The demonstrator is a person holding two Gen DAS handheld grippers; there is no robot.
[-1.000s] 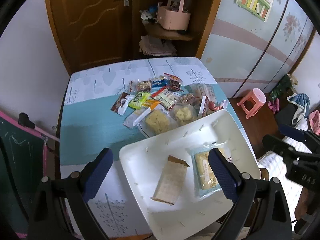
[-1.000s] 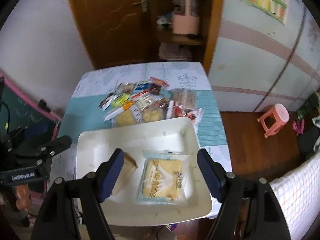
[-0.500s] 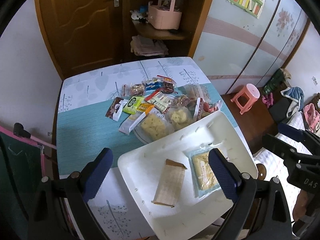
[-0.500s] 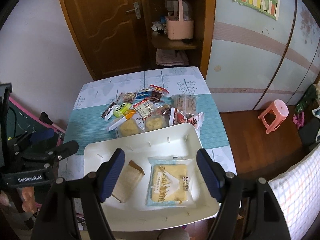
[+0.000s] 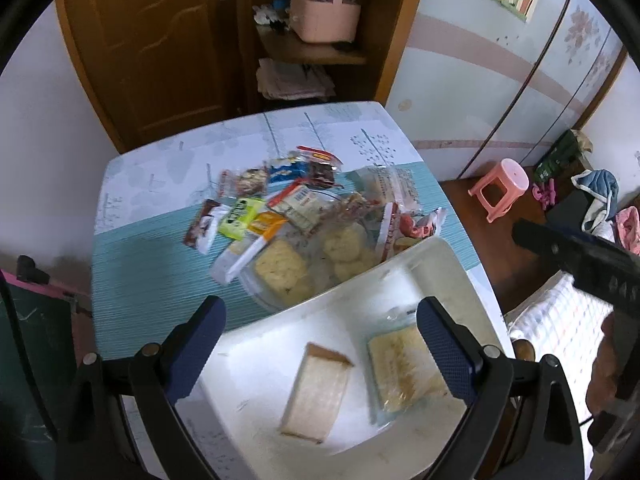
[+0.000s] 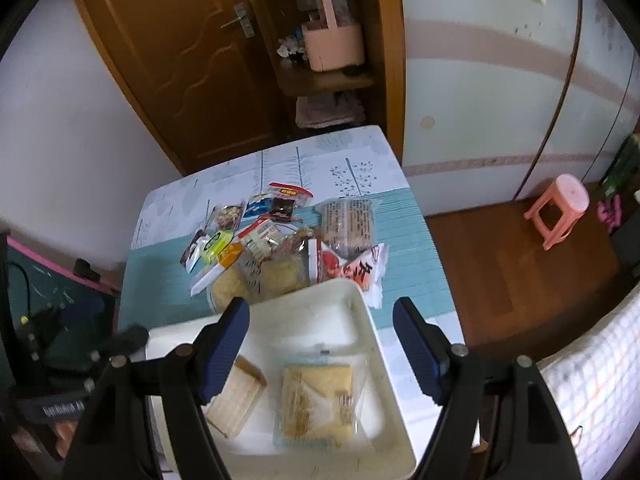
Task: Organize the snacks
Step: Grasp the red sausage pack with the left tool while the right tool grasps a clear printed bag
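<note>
A white tray (image 5: 440,264) sits at the table's near edge. Inside it lie a tan flat packet (image 5: 316,392) and a clear-wrapped yellow cake (image 5: 400,364). Beyond the tray's far rim is a pile of mixed snack packets (image 5: 296,216) on the teal mat. My left gripper (image 5: 322,350) hovers open over the tray with nothing between its blue fingers. In the right wrist view, the tray (image 6: 360,300), the tan packet (image 6: 236,396), the cake (image 6: 318,404) and the pile (image 6: 280,240) all show. My right gripper (image 6: 322,352) is also open and empty above the tray.
A wooden door (image 6: 172,64) and a shelf with a pink basket (image 5: 324,20) stand behind the table. A pink stool (image 6: 558,208) sits on the floor at the right. A green chalkboard (image 5: 28,344) stands left of the table, and a white checked cover (image 6: 592,364) lies at the right.
Both grippers have moved forward toward the snack pile, which now looks larger and closer. The right gripper has rolled a little. The tray and its two packets have stayed put.
</note>
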